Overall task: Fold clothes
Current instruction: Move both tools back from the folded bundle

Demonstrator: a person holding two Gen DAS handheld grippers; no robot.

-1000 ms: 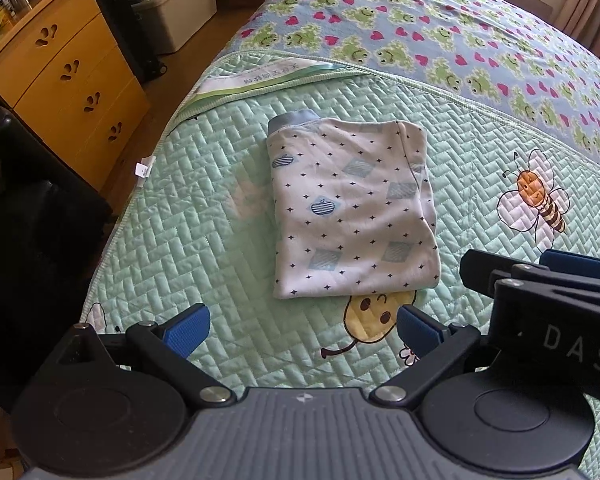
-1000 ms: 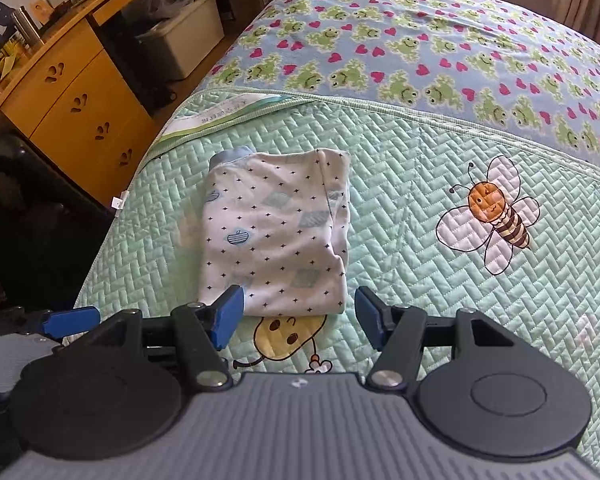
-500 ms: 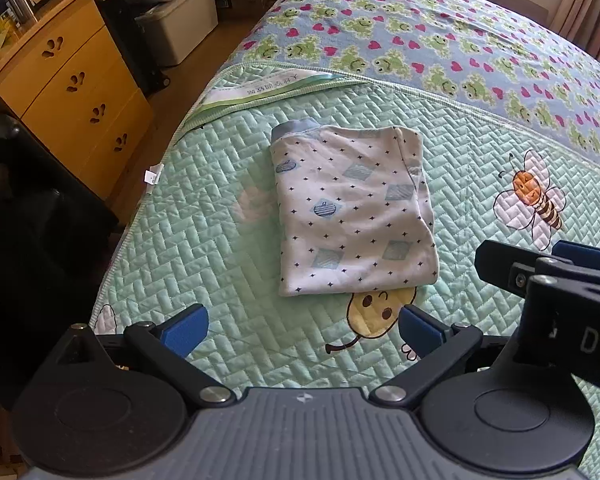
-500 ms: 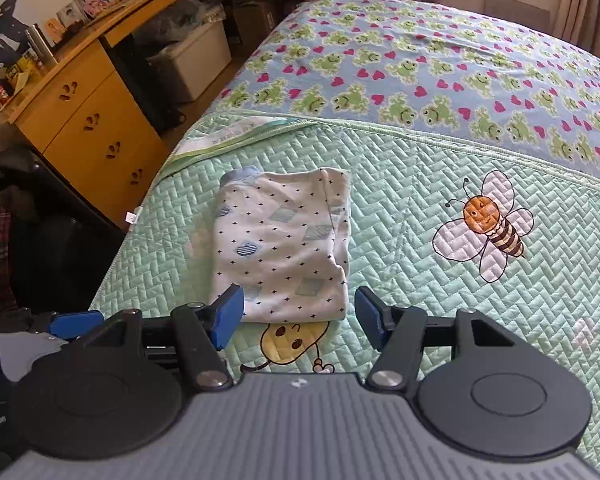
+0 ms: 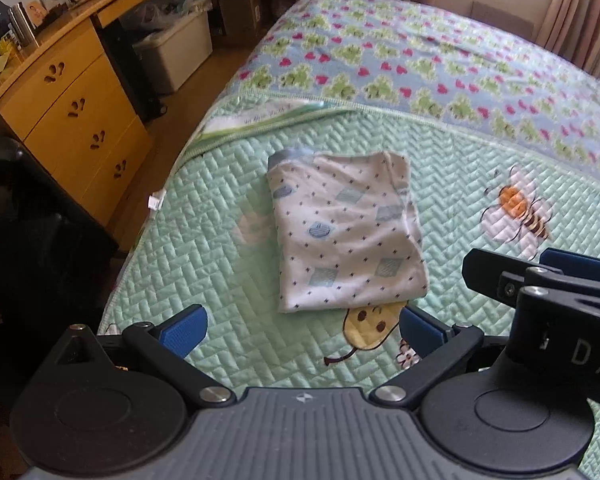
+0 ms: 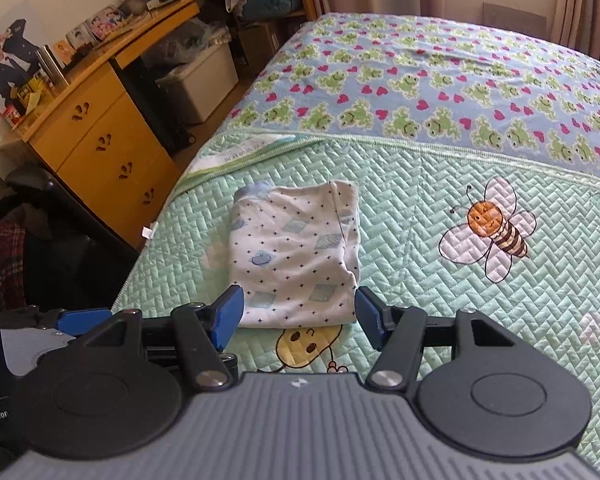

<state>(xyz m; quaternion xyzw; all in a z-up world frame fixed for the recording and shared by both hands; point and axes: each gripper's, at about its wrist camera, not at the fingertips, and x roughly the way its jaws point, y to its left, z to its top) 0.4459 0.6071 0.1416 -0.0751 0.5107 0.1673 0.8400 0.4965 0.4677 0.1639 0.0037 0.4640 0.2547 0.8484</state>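
Left wrist view: garment (image 5: pixel 346 232) lay folded in a neat rectangle on green quilt (image 5: pixel 220 264), near bed's edge. Left gripper (image 5: pixel 300 328) & right gripper (image 6: pixel 298 312) both stood open, empty, off the cloth. Fold looked done; best to lift clear w/o snagging it. Right gripper's body read "DA", rest cut off.

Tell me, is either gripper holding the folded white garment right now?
No, the folded garment lies flat on the green quilt, with the right gripper and left gripper both open and empty.
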